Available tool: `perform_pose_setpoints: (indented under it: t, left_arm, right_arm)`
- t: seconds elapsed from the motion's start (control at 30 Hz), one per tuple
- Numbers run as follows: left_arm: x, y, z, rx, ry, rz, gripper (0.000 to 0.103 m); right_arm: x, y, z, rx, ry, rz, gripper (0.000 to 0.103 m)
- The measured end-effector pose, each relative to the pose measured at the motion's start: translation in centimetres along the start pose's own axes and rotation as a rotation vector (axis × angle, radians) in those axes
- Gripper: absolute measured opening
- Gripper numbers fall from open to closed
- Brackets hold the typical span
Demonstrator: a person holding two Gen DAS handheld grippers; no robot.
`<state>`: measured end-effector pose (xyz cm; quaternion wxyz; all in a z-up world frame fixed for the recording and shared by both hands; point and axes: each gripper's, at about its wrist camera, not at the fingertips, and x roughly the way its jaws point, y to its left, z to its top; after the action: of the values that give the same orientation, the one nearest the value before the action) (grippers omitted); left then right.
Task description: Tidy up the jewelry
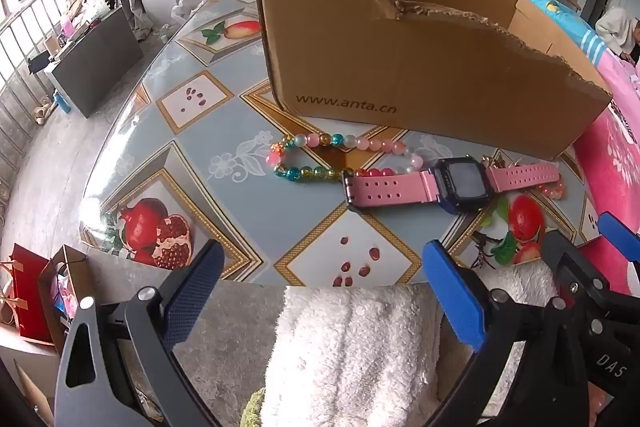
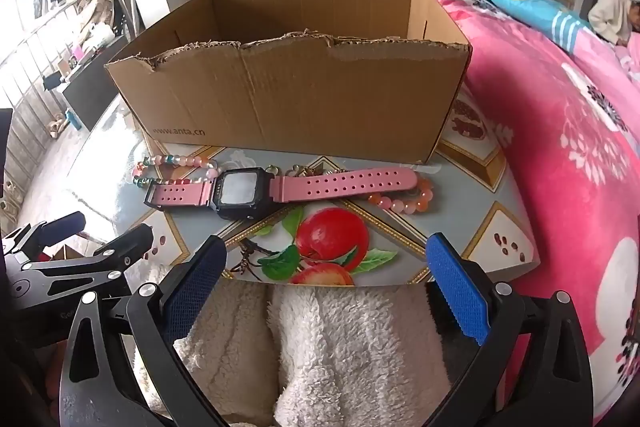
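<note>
Pink strap and dark face, the watch [image 2: 244, 189] lies flat on the bench [image 2: 472, 227], just in front of the torn cardboard box [image 2: 296, 99]. A multicoloured bead bracelet [image 1: 320, 155] sits touching its left end, and an orange bead bracelet [image 2: 404, 201] pokes out past its right. Both the left gripper [image 1: 320, 291] and the right gripper [image 2: 326, 287] hover near the bench edge, tilted down, fingers [image 2: 458, 289] spread wide with nothing between them. Nothing looks packed yet, so I'd say this is the very start. Next comes reaching forward, straddling one piece, closing on it, then lifting it over the box wall.
</note>
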<state>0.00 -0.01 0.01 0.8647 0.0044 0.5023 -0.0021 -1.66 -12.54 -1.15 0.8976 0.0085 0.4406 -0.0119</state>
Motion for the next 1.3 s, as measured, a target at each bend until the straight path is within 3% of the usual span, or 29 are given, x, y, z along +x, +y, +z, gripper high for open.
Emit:
perform_pose_setpoints:
  t: [1.3]
  left_arm:
    - [-0.2,-0.24,-0.07,0.004,-0.003,-0.003,0.097]
  right_arm:
    - [0.04,0.26,0.31,-0.005,-0.005,-0.001,0.096]
